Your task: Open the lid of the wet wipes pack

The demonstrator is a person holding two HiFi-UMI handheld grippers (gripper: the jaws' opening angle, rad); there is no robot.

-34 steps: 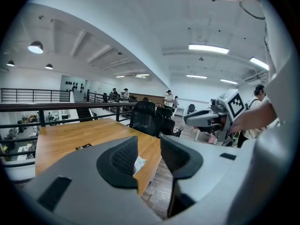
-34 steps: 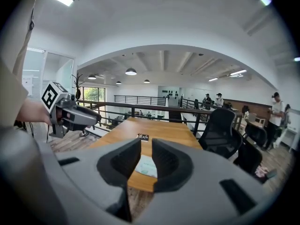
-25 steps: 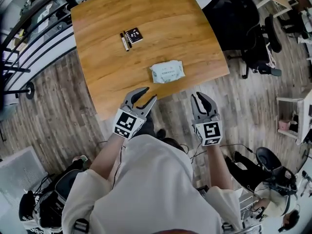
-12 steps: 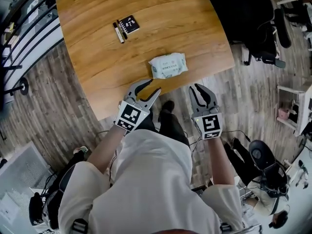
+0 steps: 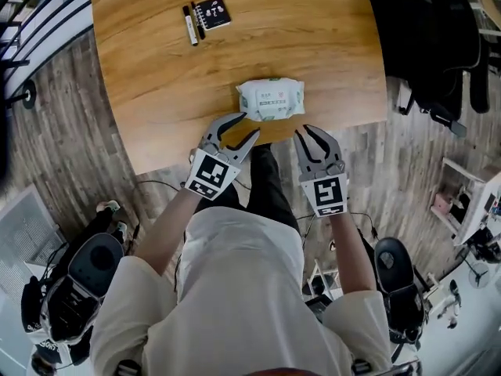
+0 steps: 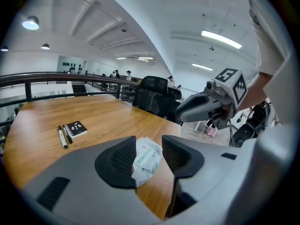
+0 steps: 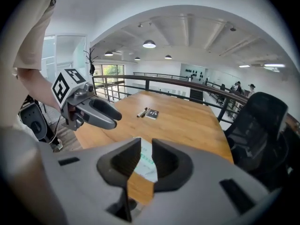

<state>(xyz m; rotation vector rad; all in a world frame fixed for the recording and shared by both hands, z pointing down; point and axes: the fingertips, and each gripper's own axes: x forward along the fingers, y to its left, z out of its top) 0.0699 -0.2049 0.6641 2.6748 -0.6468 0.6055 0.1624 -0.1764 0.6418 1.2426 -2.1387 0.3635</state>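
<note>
Wipes pack [image 5: 271, 99] lies centre frame, near the table [image 5: 156, 69] edge, lid apparently shut. My left claw [image 5: 246, 125] is opening, empty; my right claw [image 5: 309, 131] stands parted, empty. Neither touches the pack. All work remains.

Worktop [image 5: 329, 53]: light brown wood with the grain running across, rounded corners, standing on the floor.
Floor [image 5: 70, 147]: grey-brown planks.
Pack [image 5: 271, 99]: white wet wipes pack lying flat, printed face up, close to the near edge, well apart from the other things.
Notebook [image 5: 212, 13]: small and black with white marks on the cover, lying flat at the far left part.
Pens [image 5: 189, 25]: two, side by side, just beside the notebook's left edge.
</note>
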